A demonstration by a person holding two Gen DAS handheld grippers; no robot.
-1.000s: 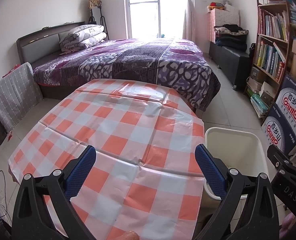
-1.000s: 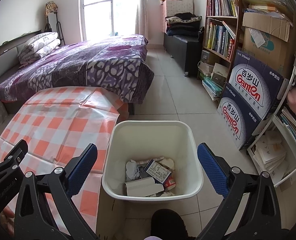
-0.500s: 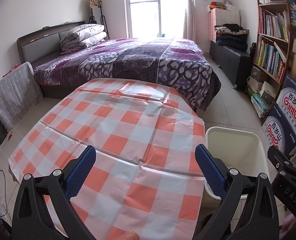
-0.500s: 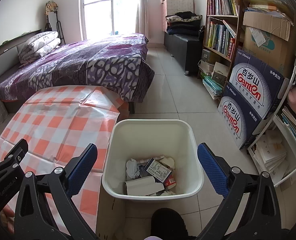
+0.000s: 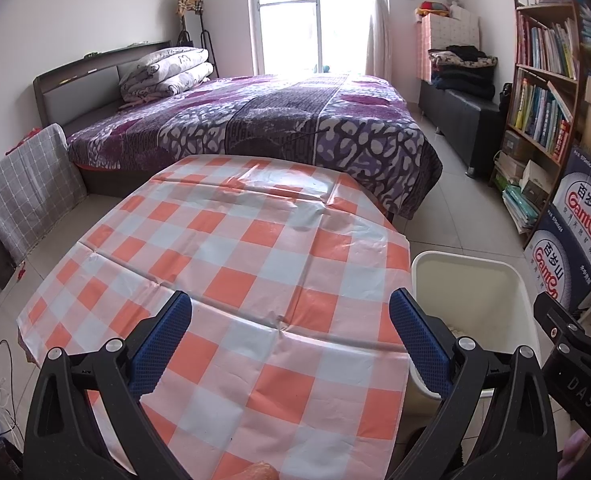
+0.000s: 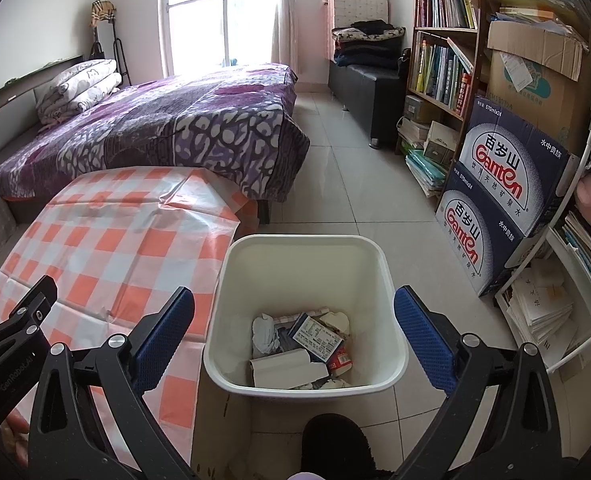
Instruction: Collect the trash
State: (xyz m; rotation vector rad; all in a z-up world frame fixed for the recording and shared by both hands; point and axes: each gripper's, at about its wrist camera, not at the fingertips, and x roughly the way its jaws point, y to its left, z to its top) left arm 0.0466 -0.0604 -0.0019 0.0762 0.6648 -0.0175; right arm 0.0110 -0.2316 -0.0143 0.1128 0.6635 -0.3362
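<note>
A white trash bin (image 6: 387, 268) stands on the floor beside the table and holds crumpled paper, a white carton (image 6: 285, 368) and a printed box (image 6: 315, 336). My right gripper (image 6: 293, 320) is open and empty, held above the bin. My left gripper (image 5: 289, 326) is open and empty above the table with the orange-and-white checked cloth (image 5: 235, 264). The bin's rim (image 5: 463, 260) also shows at the right of the left wrist view. No trash shows on the cloth.
A bed with a purple cover (image 5: 279, 120) stands behind the table. A bookshelf (image 6: 443, 60) and stacked Ganten water cartons (image 6: 499, 200) line the right wall. A black bench (image 6: 371, 80) sits farther back. A dark round object (image 6: 335, 440) lies on the floor by the bin.
Both views drift very slightly; the right gripper has eased a little over the bin. Both grippers stay open and empty.
</note>
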